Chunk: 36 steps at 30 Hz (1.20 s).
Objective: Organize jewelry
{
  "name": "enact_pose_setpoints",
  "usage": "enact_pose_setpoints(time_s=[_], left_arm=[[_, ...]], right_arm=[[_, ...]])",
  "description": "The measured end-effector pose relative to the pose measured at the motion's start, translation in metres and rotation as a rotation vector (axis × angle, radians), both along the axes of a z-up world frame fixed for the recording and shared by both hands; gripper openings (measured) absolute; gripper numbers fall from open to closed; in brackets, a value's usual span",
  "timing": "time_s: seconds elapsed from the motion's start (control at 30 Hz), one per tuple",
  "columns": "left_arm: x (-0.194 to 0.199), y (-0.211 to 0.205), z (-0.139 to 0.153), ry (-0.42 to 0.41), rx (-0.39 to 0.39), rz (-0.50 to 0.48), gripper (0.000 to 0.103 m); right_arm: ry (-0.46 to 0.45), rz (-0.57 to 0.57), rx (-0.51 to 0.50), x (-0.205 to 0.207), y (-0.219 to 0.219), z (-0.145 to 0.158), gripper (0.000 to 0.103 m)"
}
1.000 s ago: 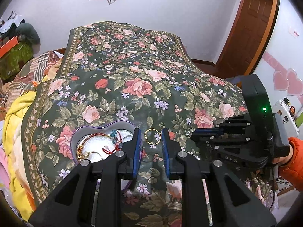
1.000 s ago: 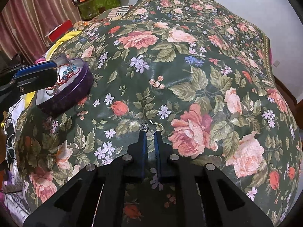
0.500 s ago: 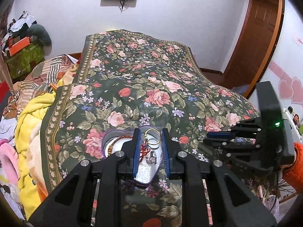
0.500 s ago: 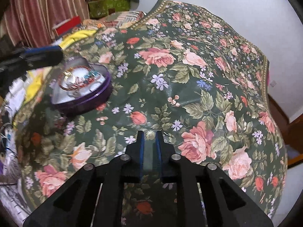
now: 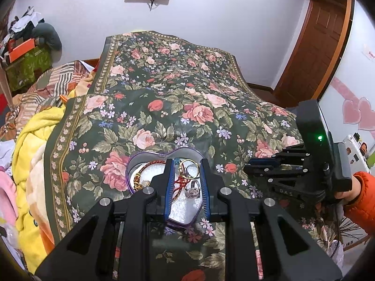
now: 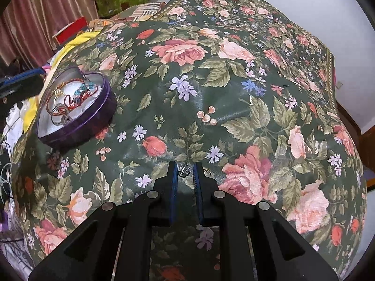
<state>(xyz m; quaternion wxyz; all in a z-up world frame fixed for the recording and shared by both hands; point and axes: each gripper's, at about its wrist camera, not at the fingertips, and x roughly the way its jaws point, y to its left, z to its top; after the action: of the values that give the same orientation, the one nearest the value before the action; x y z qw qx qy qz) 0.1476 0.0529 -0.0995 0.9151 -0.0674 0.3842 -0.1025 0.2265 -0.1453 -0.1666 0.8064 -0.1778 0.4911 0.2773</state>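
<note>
A bed under a dark green cloth printed with pink roses (image 6: 234, 98) carries everything. Toward its left edge sits a purple heart-shaped tin with a white lining (image 6: 98, 117), already holding red cord bracelets, beads and rings.

The left claw (image 5: 186, 162) hangs above the tin, pinching a thin gold ring (image 5: 190, 169) between its blue pads. Judging by that, the step in hand is dropping this ring in, which calls only for parting the pads while over the lining.

The right claw (image 6: 185, 165) points down at the cloth, well apart from the tin. Its jaws have just been opening and stand slightly spread around a tiny silver ornament (image 6: 183, 171), apparently without pressing it. It will probably need a firm pinch before being carried to the tin.
</note>
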Motion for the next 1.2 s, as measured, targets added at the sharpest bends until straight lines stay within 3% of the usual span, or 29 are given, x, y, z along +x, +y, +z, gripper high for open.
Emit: enact_pose_setpoints(time_s=[0.3,0.77,1.2], left_arm=[[-0.003,0.005,0.001,-0.003,-0.003,0.012,0.020],[-0.015,0.021,0.017,-0.025,0.010,0.030,0.020],[-0.004,0.033,0.001,0.011,0.008,0.042,0.020]], right_arm=[[-0.004,-0.016,0.064,-0.004,-0.004,0.010,0.009],[-0.127,0.060,0.260,-0.026,0.025,0.084,0.009],[-0.077,0.108,0.354,-0.019,0.070,0.075,0.009]])
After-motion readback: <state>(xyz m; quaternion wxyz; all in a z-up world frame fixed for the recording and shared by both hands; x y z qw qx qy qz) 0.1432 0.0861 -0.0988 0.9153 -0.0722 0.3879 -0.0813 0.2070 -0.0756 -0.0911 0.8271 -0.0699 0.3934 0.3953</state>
